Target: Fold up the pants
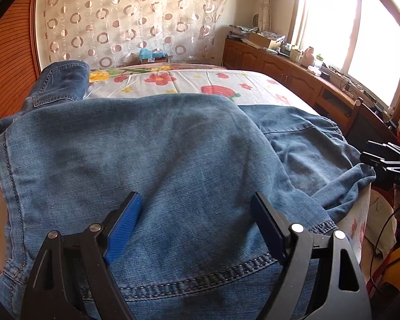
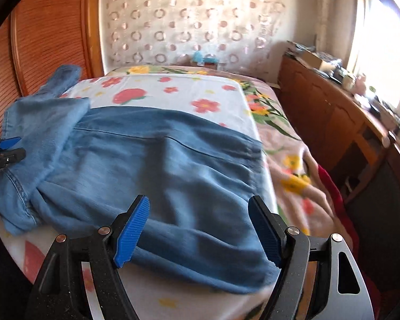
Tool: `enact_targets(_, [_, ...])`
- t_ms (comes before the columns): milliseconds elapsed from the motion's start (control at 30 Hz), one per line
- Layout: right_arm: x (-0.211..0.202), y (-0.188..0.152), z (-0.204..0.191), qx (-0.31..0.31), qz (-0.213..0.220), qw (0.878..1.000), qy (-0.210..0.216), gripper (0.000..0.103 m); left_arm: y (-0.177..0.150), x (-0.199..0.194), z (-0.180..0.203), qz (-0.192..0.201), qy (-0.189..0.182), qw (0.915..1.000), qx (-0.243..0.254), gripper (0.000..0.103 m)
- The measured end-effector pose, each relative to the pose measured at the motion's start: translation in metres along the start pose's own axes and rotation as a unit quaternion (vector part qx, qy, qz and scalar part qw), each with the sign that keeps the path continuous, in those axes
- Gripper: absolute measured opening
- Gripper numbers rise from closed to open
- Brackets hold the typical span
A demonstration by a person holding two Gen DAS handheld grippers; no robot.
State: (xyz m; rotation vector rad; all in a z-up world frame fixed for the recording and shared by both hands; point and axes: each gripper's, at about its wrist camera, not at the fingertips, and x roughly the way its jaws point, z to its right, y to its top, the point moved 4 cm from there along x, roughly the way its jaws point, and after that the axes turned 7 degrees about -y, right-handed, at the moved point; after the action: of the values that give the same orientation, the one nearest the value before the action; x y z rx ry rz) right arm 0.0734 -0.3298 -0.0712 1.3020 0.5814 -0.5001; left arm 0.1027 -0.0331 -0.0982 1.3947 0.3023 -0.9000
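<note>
Blue denim pants (image 1: pixel 157 160) lie on the flowered bed sheet (image 1: pixel 189 82), partly folded, with one layer laid over another. In the right wrist view the pants (image 2: pixel 157 170) spread across the bed, with a lighter folded part at the left (image 2: pixel 40 133). My left gripper (image 1: pixel 197 213) is open and empty, its blue pads (image 1: pixel 125 226) just above the denim near a stitched hem. My right gripper (image 2: pixel 200 218) is open and empty over the near edge of the pants. The left gripper shows at the left edge of the right wrist view (image 2: pixel 5 149), and the right gripper at the right edge of the left wrist view (image 1: pixel 386 157).
A wooden wardrobe (image 2: pixel 48 32) stands left of the bed. A low wooden cabinet (image 1: pixel 288 72) with clutter runs under the bright window (image 1: pixel 354 26) on the right. A circle-patterned curtain (image 1: pixel 130 18) hangs behind. A flowered blanket (image 2: pixel 293 165) drapes off the bed's right side.
</note>
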Motion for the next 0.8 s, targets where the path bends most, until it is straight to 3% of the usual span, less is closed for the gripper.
enact_targets(167, [0.001,-0.013,0.025,0.021,-0.019,1.000,-0.012,0.077,0.000,0.003,0.005,-0.005,-0.002,1.0000,0.003,0.084])
enact_targets(367, [0.000,-0.020,0.044,0.050,-0.041,0.998,0.002,0.057,-0.003,0.008,0.008,-0.008,0.000,0.9999,0.006,0.084])
enact_targets(800, [0.000,-0.028,0.050,0.057,-0.068,0.996,0.000,0.050,-0.004,0.010,0.009,-0.008,-0.001,1.0000,0.005,0.084])
